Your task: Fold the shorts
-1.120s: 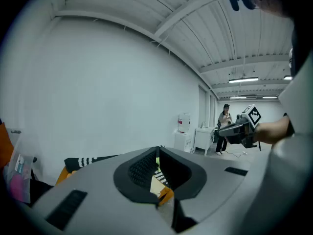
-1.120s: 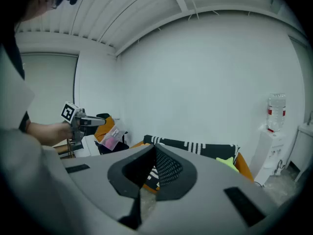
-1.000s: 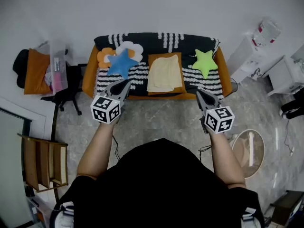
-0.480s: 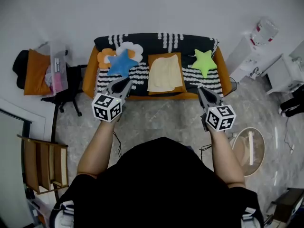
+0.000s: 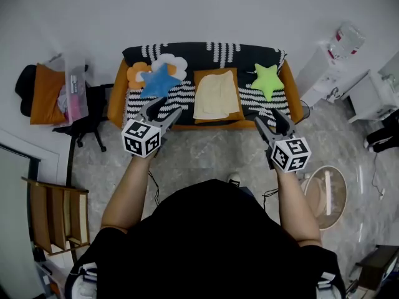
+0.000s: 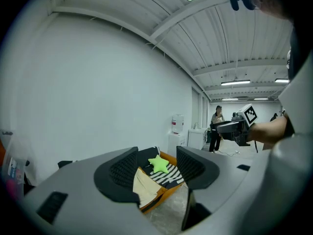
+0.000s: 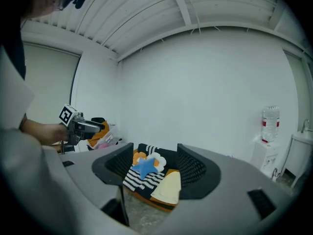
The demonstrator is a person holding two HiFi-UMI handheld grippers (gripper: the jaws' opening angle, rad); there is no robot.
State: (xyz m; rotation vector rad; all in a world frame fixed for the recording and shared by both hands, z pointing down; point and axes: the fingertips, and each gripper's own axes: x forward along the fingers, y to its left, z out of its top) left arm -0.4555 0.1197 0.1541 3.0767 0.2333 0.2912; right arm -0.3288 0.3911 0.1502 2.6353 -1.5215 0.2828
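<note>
Pale cream shorts (image 5: pixel 216 95) lie flat in the middle of a small sofa (image 5: pixel 116 102) covered by a black-and-white striped throw; they also show in the left gripper view as cream cloth (image 6: pixel 145 187) and in the right gripper view (image 7: pixel 167 188). My left gripper (image 5: pixel 161 113) hovers before the sofa's front left, its jaws opening with nothing between them. My right gripper (image 5: pixel 267 119) hangs before the sofa's front right, jaws opening too and empty. Both stay short of the shorts.
A blue star cushion (image 5: pixel 159 81) and flower cushions sit left of the shorts, a green star cushion (image 5: pixel 268 81) to the right. An office chair (image 5: pixel 87 114), a wooden shelf (image 5: pixel 57 213), a white cabinet (image 5: pixel 327 73) and a round stool (image 5: pixel 327 198) stand around on the tiled floor.
Both grippers' jaws have spread apart from shut. The hands have stayed almost where they were in front of the sofa.
</note>
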